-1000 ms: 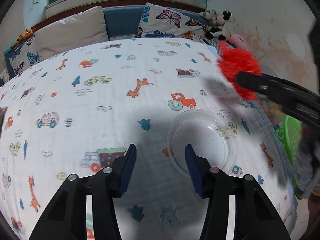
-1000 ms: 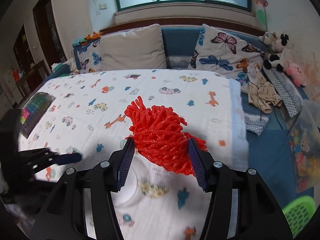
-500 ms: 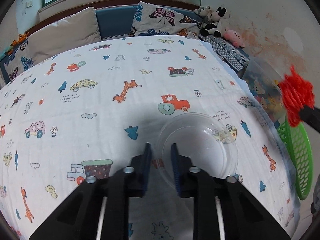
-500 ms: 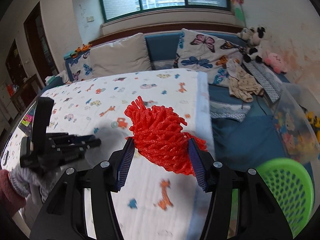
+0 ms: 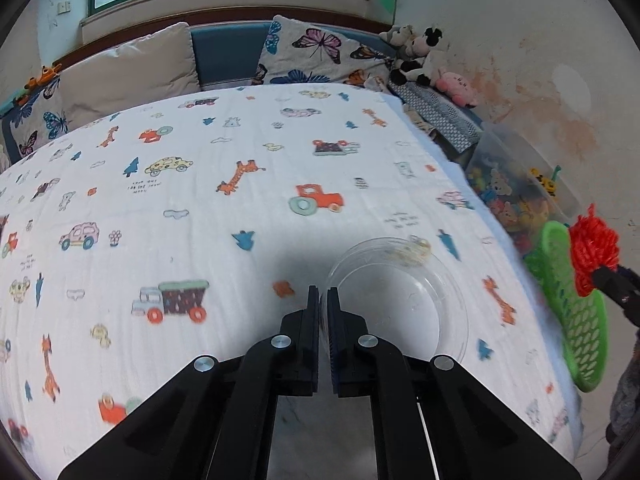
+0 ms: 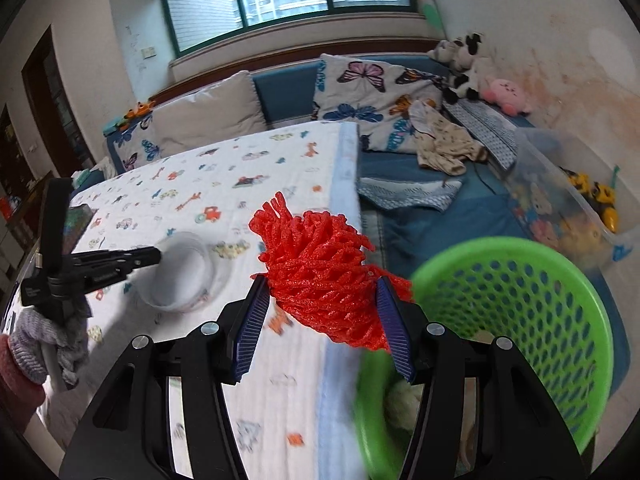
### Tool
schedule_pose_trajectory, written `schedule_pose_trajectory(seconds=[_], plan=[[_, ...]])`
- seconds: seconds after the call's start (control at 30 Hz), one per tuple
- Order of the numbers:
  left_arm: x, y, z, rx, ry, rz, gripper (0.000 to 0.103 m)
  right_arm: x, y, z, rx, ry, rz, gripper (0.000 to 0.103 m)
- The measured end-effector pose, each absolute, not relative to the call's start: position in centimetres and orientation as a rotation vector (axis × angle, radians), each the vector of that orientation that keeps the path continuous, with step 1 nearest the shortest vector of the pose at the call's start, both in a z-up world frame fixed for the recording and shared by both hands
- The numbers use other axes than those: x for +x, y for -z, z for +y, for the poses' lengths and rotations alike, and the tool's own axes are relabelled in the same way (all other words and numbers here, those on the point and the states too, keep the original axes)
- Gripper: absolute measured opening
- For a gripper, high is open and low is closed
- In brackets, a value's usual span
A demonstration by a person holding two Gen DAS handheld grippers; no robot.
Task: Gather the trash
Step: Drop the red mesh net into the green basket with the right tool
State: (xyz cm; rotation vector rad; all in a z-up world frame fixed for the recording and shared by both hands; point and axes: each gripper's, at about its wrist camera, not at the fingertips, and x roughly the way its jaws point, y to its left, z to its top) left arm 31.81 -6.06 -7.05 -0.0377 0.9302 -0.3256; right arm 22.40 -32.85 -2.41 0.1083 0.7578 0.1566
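My right gripper (image 6: 320,312) is shut on a red foam fruit net (image 6: 320,268) and holds it in the air over the table's right edge, just left of the green mesh basket (image 6: 520,304). The basket holds some pale scraps. In the left wrist view the red net (image 5: 592,248) and basket (image 5: 568,304) show at the far right. My left gripper (image 5: 323,304) is shut on the near rim of a clear plastic bowl (image 5: 400,296) that rests on the cartoon-print cloth (image 5: 200,200). The bowl also shows in the right wrist view (image 6: 180,272).
A sofa with butterfly cushions (image 5: 320,52) runs behind the table. Plush toys (image 5: 420,56) sit at its right end. A clear bin of toys (image 6: 568,204) stands on the blue mat beyond the basket. Crumpled clothes (image 6: 444,144) lie on the sofa.
My left gripper closed from open onto the bowl's rim. My right gripper carried the red net rightward off the table toward the green basket.
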Motion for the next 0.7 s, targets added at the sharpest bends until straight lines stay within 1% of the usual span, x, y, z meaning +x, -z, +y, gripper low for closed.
schedule_pose_trajectory(seconds=[0.33, 0.7], plan=[[27.8, 4.5, -8.6, -0.021, 0.41, 0.886, 0.004, 19.0, 3.4, -37.8, 0.158, -0.042, 0.77, 0.055], [25.6, 2.0, -12.8, 0.014, 0.494, 0.845, 0.004, 17.8, 4.4, -41.8, 0.198, 0.035, 0.789, 0.055]])
